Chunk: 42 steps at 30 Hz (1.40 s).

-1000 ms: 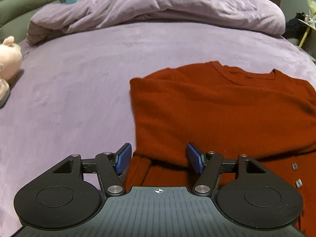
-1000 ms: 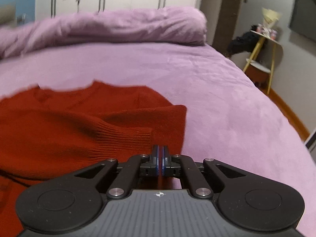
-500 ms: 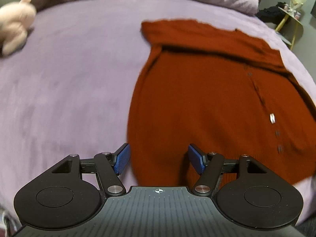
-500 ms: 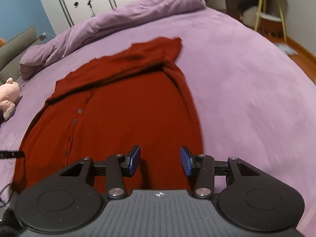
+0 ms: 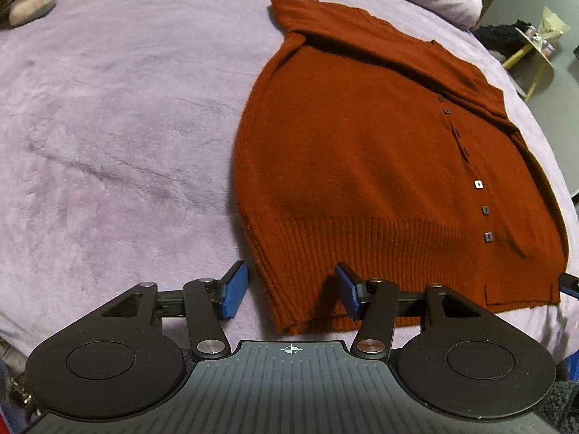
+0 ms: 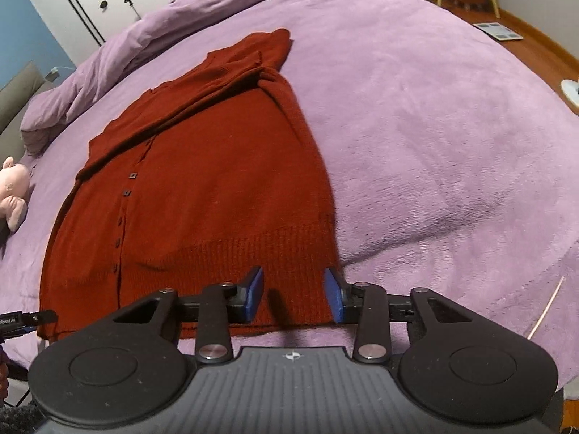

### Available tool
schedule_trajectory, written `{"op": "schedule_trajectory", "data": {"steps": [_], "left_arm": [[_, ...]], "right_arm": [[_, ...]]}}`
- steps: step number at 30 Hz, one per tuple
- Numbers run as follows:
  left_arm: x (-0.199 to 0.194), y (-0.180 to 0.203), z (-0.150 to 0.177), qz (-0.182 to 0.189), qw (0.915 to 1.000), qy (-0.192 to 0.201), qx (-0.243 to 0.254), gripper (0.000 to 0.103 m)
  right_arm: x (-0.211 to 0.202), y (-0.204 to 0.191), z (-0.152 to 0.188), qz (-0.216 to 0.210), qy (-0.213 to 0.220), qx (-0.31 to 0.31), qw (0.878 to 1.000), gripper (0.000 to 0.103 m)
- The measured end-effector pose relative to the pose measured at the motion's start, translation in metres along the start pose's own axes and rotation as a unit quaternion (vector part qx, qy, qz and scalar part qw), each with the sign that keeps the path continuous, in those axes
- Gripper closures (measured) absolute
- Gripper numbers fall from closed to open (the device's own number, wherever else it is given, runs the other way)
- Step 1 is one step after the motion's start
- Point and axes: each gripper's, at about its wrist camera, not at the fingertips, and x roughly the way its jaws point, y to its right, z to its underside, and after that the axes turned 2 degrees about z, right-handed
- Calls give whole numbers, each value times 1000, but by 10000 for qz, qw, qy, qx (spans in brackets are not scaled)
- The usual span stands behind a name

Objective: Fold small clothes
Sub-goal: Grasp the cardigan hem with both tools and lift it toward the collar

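The rust-red knitted cardigan with small square buttons [image 5: 380, 166] lies flat on the lilac plush bedspread [image 5: 119, 115], its sleeves already folded across the upper part and its ribbed hem [image 6: 253, 264] towards me. So I judge that the sleeve step is done and the step in hand is to take the hem for the fold of the body upwards.

My left gripper [image 5: 289, 294] stands over the left corner of the hem. Its jaws have just been closing, but they are not clenched — the blue pads are apart, the corner lies between them, and they do not press on it. My right gripper [image 6: 295, 294] stands over the right corner of the hem; its jaws have just been closing a little too, with the knit between them and not yet pinched.

Next I must lower both grippers until the pads reach the ribbed edge, close on both layers, then lift together — evenly, or I think the fold will go crooked.
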Motion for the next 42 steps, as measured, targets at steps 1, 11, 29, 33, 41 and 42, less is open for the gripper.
{"op": "schedule_trajectory", "data": {"steps": [1,11,29,33,41,42], "left_arm": [[0,-1,0,-4,10000,-25,22,52],[7,2,-6,243,9985,-267,414,85],[-27,26,-128,646,9872,1458,61,96],[12,36,-151,84,9889,1481,112,95],[39,26,-146,-428,9874,1436,500,65],[38,19,-145,-339,9868,1488,548,58]], "right_arm": [[0,0,-1,99,15,27,9999,67],[16,3,-2,-305,-424,269,9983,82],[34,-25,-117,-1632,839,919,9787,98],[70,-49,-149,-1032,1054,427,9881,98],[81,-57,-152,-288,1439,-671,9869,69],[80,-54,-150,-257,1481,-834,9851,67]]}}
